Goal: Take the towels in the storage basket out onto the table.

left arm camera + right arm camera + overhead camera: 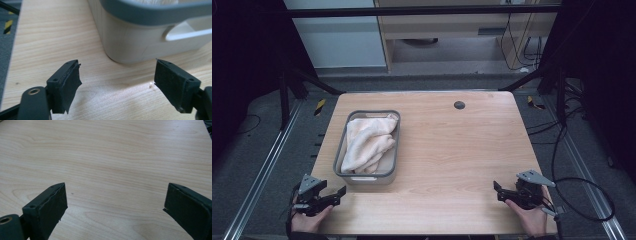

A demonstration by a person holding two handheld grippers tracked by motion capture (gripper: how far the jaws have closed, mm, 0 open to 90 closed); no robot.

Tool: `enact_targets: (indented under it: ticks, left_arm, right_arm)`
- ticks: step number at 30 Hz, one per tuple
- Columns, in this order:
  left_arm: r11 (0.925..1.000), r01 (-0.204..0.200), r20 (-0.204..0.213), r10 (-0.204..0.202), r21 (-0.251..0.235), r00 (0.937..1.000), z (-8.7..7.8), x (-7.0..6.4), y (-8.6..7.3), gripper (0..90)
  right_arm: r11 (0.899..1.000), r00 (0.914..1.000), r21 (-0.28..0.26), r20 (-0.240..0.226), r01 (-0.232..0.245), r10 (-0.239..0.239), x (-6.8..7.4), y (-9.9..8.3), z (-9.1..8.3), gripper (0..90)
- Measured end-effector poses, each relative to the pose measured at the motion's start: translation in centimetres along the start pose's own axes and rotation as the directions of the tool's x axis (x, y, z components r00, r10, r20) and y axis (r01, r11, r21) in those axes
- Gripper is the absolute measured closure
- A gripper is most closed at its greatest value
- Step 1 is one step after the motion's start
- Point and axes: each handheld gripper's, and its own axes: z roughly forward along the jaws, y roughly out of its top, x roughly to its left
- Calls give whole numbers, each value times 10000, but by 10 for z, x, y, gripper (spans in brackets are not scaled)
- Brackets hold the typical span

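A pale basket (339, 152) with a grey rim stands on the left half of the wooden table (452, 150). A cream towel (367, 140) lies bunched inside it. My left gripper (339, 194) rests at the table's front left corner, just in front of the basket, open with nothing between its jaws. In the left gripper view the basket's near wall (132, 40) and its handle slot (185, 32) stand close ahead of the left gripper (117, 75). My right gripper (498, 190) sits at the front right, open over bare wood, and the right gripper (115, 202) holds nothing.
A small dark round cap (459, 105) sits in the table top near the far edge. Black frame bars (422, 10) and cables (582, 200) surround the table. Bare wood stretches between the basket and the right gripper.
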Motion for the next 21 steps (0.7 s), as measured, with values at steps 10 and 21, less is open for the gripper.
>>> enact_targets:
  ticks: [10,21]
  left_arm:
    - [9968,403,55,-401,-688,9992,-16,2,9,213]
    - [9933,655,314,-628,-955,9975,-24,1,17,245]
  right_arm:
    - [9992,9990,193,-277,354,-349,6,-1,1,68]
    - [9992,9987,165,-347,376,-370,7,-1,1,71]
